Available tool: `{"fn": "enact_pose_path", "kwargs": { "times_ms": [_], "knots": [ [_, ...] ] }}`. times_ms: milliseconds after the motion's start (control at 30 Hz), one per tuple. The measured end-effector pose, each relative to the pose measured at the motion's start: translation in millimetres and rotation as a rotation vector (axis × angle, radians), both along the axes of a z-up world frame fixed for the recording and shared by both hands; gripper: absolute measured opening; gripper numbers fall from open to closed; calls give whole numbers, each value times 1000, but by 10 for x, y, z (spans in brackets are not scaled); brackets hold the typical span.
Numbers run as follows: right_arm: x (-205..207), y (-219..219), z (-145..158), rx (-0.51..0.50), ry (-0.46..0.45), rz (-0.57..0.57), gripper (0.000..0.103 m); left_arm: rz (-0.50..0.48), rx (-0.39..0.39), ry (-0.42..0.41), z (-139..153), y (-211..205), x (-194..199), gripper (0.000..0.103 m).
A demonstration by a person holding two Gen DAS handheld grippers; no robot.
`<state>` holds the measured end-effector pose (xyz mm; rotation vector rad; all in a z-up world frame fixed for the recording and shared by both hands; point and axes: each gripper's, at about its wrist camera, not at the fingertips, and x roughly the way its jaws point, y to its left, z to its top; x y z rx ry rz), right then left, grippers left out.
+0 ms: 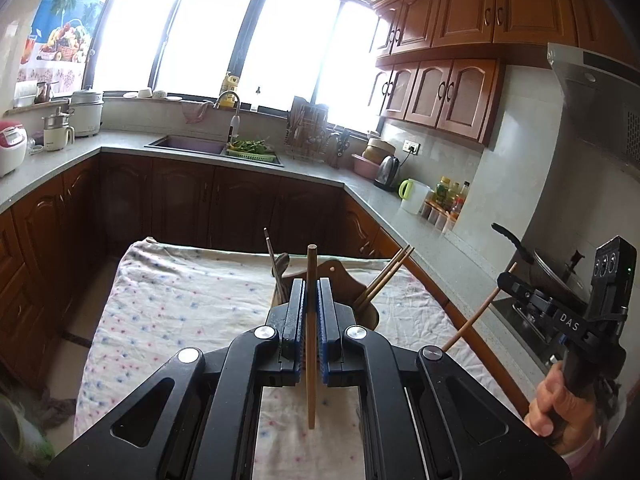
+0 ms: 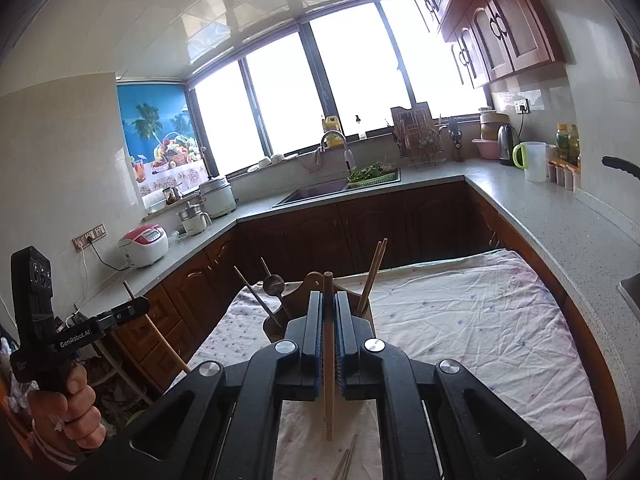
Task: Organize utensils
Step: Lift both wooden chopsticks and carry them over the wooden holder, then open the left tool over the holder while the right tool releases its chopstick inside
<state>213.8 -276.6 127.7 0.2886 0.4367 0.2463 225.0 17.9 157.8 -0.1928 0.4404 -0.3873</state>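
My left gripper is shut on a wooden chopstick that stands upright between its blue pads. My right gripper is shut on another wooden chopstick, also upright. Both hover just in front of a wooden utensil holder, also in the right wrist view, on the cloth-covered table. The holder has chopsticks in its right side and a dark spoon and sticks in its left side. The right gripper shows at the far right of the left view, the left gripper at the far left of the right view.
The table carries a white dotted cloth. More chopsticks lie on the cloth under my right gripper. A grey countertop with jug, bottles and kettle runs along the right. A sink is at the back. A pan sits on the stove.
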Motion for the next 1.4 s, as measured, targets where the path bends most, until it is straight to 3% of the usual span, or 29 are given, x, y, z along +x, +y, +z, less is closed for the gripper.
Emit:
{"fn": "enact_pose_path", "kwargs": {
  "times_ms": [300,567,967,1400],
  "knots": [
    [434,-43,311,4,-77,-32,5,40,-34,-118,391,-38,376,4],
    [803,-96,367,13,-104,-70,5,96,-58,-143,411,-66,777,4],
    [1076,23,-92,-5,-67,-76,5,148,-37,-129,-140,-234,1050,4],
    [1239,23,-661,54,81,-71,6,121,-35,13,-742,-302,1211,5]
  ]
}}
